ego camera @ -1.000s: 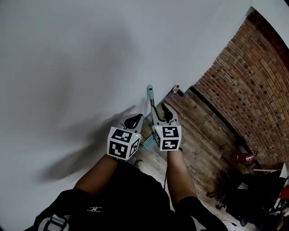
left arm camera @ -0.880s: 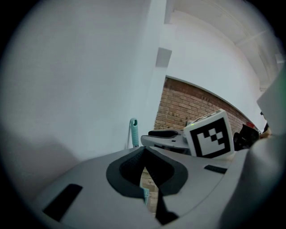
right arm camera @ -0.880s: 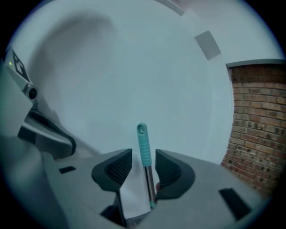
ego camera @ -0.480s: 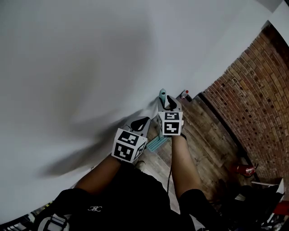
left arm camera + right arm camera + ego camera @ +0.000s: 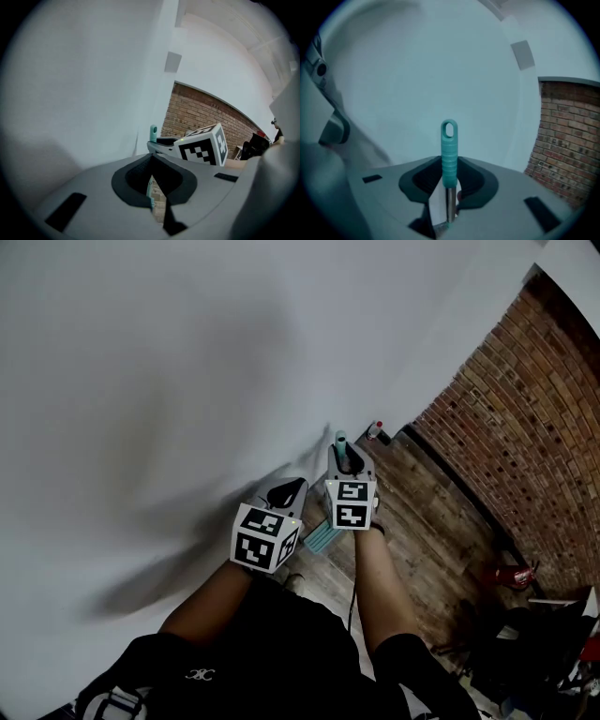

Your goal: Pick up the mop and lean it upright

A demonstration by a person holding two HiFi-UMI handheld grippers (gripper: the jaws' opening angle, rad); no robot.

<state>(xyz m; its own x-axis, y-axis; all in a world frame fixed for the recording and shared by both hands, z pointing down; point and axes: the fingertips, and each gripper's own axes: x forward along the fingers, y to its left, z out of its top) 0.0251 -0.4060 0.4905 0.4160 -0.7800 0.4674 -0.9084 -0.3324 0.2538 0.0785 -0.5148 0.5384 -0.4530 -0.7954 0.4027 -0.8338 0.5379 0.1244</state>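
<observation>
One mop, teal grip, seemingly upright.

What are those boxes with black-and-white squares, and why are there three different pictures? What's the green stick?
A person holds a grabbing tool in each hand; the checkered cubes are part of those tools. One picture comes from a camera on the person's head, looking down at the left tool and right tool. The other two come from small cameras riding on each tool. The green stick is the handle of a mop, standing by the white wall with its mop head down at the wooden floor. The right tool's jaws have just been closing on that handle, which sits between them. The left tool sits beside it, holding nothing.
</observation>
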